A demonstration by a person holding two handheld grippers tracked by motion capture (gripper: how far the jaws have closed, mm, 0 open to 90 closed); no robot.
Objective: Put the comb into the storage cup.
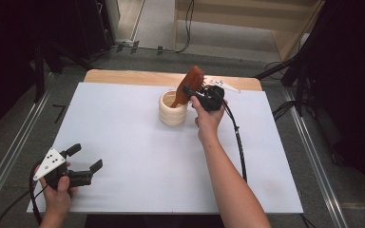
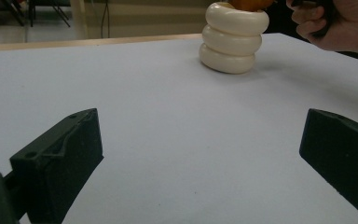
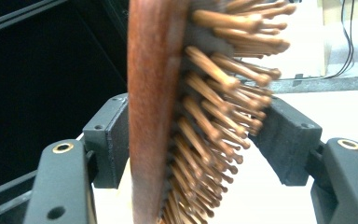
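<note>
At 8 o'clock on the white table the left gripper rests with jaws wide, nothing between them. Past centre, toward 12, stands a cream ringed cup. The right gripper is clamped on a wooden brush, handle down in the cup; its own view shows the bristles pressed against one jaw

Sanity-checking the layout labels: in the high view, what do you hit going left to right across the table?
left gripper, jaws apart → cream ribbed holder → wooden hairbrush, handle down in the holder → right gripper, clamped on the brush head.
</note>
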